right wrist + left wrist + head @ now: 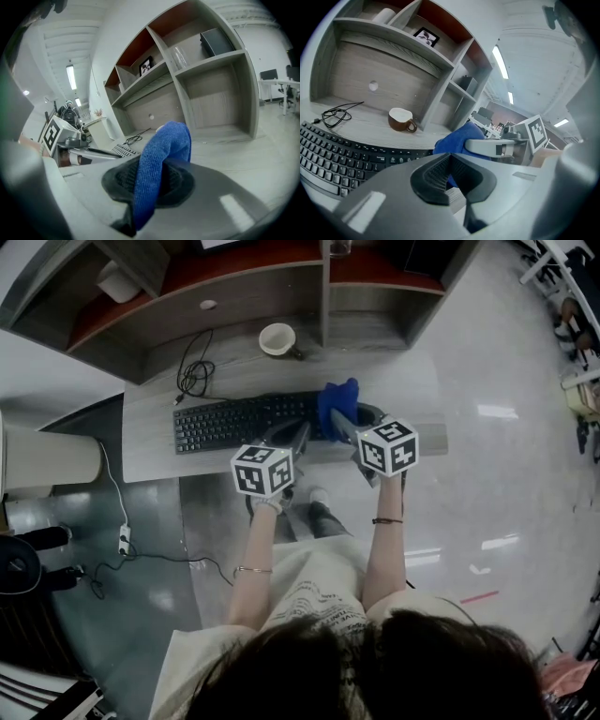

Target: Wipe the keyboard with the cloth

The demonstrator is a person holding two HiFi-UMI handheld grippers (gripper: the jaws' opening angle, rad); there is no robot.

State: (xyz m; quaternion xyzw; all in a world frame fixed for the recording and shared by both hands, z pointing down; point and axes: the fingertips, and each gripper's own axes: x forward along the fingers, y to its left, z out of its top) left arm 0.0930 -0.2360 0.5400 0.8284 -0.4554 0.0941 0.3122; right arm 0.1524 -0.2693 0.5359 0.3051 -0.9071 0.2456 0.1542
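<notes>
Cloth point(161, 154), blue and looped over on itself, is clamped between the fingers of the right gripper point(345, 425). One fold stands up past the fingertips and a tail hangs down between them. From the head view it sits over the right end of the keyboard point(239, 421), but I cannot tell whether it touches the keys. The keyboard is black and lies along the near edge of the bench point(417, 390), reaching from the bench's left part to about its middle.

The left gripper point(292, 434) hovers just beside the cloth, over the keyboard's near edge. Its fingers are drawn together with nothing gripped between them; the blue showing past them is the cloth beyond.

The step in hand looks like the start of wiping, with the cloth grasped and brought to one end of the keys. The next move would likely call for lowering the cloth until its fold lies flat on the keys. It would then be drawn leftward along the rows with light pressure, so that no keycaps catch. The left gripper could steady the keyboard's near edge if it slides.

A brown cup point(277, 338) with a white inside stands toward the back edge, at the foot of the shelves point(323, 287). A black cable point(194, 377) lies coiled toward the back left corner.

No brand or label can be read. The key legends are too small, and the gripper cubes carry only black-and-white square patterns.
</notes>
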